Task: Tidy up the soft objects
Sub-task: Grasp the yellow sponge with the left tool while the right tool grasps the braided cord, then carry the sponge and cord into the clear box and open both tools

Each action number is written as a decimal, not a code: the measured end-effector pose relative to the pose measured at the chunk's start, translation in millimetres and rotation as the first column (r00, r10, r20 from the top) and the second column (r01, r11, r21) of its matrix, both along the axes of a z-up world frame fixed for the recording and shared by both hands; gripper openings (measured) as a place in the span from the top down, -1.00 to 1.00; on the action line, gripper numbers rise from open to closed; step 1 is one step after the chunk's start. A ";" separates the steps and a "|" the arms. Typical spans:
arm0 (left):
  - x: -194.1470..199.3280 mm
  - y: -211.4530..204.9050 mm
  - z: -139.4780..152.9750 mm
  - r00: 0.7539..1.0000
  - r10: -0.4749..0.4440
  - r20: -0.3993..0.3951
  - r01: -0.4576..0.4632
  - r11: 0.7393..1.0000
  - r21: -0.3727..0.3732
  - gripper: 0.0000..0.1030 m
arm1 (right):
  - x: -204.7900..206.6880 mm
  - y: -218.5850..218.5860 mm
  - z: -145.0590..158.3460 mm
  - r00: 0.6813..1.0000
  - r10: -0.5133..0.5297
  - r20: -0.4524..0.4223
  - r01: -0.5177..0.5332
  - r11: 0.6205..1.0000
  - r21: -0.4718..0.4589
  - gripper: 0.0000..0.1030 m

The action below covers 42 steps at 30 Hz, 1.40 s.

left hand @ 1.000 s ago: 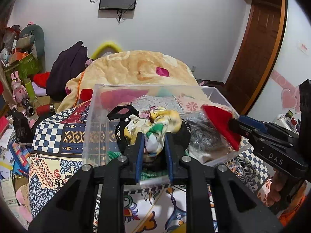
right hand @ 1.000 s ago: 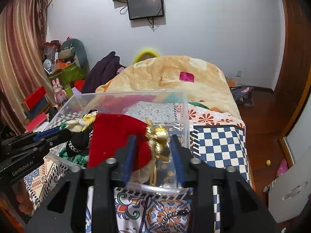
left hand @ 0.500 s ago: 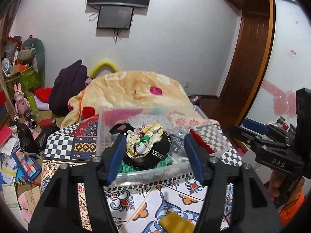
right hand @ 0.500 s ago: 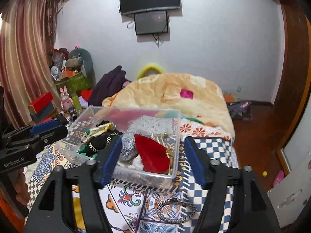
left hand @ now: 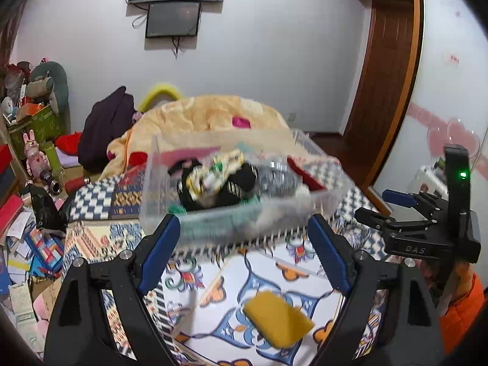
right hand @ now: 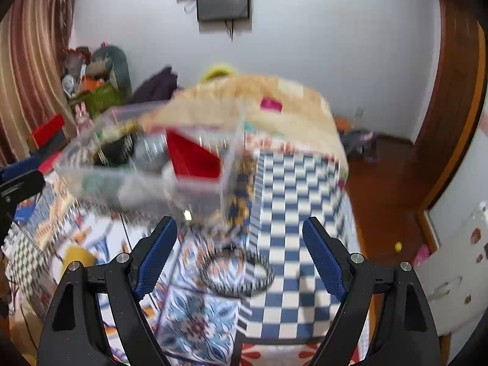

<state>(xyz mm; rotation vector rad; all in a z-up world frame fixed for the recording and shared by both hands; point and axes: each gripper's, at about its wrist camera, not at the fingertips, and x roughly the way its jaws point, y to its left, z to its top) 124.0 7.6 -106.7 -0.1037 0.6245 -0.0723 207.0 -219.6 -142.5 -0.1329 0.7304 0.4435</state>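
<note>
Gaping, both empty: left tongs [left hand: 244,238], right tongs [right hand: 239,238]; one clear bin [left hand: 189,213], one yellow sponge [left hand: 279,320].

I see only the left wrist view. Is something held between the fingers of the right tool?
Observer: No. The right tool is open, with nothing between its fingers.
Operator: Does anything lie in front of it?
Observer: Yes, a dark bracelet lies flat on the patterned cloth, just ahead of the tool.
Operator: Anything on the floor to the right?
Observer: A small yellow ball lies on the wooden floor.
</note>
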 end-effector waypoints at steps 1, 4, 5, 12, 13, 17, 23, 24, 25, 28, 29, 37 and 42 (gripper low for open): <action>-0.8 -2.5 -5.1 1.000 -0.005 -0.014 0.005 1.000 -0.001 -0.67 | 0.0 0.4 -5.2 1.000 0.002 -0.014 -0.002 1.000 -0.009 -0.60; -1.2 -7.0 -21.0 0.998 -0.021 -0.060 0.020 0.999 -0.031 -0.67 | 2.7 2.8 -27.0 0.998 0.019 -0.057 -0.021 0.999 -0.042 -0.60; -1.2 -8.3 -25.7 0.997 -0.026 -0.074 0.023 0.999 -0.040 -0.67 | 3.4 3.9 -32.9 0.997 0.023 -0.069 -0.026 0.998 -0.051 -0.59; -10.5 -21.5 -53.4 0.989 -0.045 -0.144 0.041 0.999 -0.030 -0.67 | 0.5 7.4 -47.7 0.998 0.030 -0.061 -0.035 0.996 -0.083 -0.24; -12.4 -23.3 -56.9 0.987 -0.050 -0.152 0.046 0.998 -0.032 -0.67 | -1.7 8.6 -48.4 0.998 0.033 -0.057 -0.038 0.996 -0.083 -0.11; -16.5 -25.3 -67.4 0.981 -0.065 -0.181 0.055 0.997 -0.057 -0.38 | -8.6 10.4 -47.5 0.998 0.049 -0.049 -0.053 0.995 -0.079 0.38; -22.6 -18.5 -76.8 0.975 -0.075 -0.209 0.051 0.991 -0.120 0.06 | -15.6 10.6 -46.3 0.997 0.062 -0.054 -0.065 0.997 -0.048 0.72; -24.6 -17.5 -76.2 0.976 -0.072 -0.205 0.048 0.992 -0.120 0.09 | -17.2 10.2 -46.1 0.997 0.066 -0.050 -0.068 0.997 -0.039 0.73; -26.4 -16.8 -74.9 0.977 -0.068 -0.201 0.045 0.992 -0.115 0.12 | -18.6 10.4 -44.5 0.996 0.069 -0.048 -0.071 0.997 -0.031 0.73; -29.0 -13.5 -69.3 0.981 -0.054 -0.185 0.034 0.994 -0.108 0.19 | -22.2 9.0 -39.7 0.996 0.079 -0.035 -0.080 0.997 -0.009 0.74; -30.2 -11.5 -66.6 0.982 -0.050 -0.180 0.030 0.994 -0.109 0.20 | -24.7 8.6 -37.0 0.996 0.083 -0.027 -0.083 0.997 -0.002 0.74; -33.5 2.3 -35.8 0.995 -0.021 -0.100 0.012 0.996 -0.089 0.23 | -35.5 12.8 -9.1 0.993 0.110 0.048 -0.113 0.993 0.045 0.74; -29.3 13.4 -12.9 0.999 0.002 -0.040 -0.005 0.997 -0.071 0.23 | -43.4 19.6 15.6 0.984 0.133 0.120 -0.142 0.987 0.073 0.74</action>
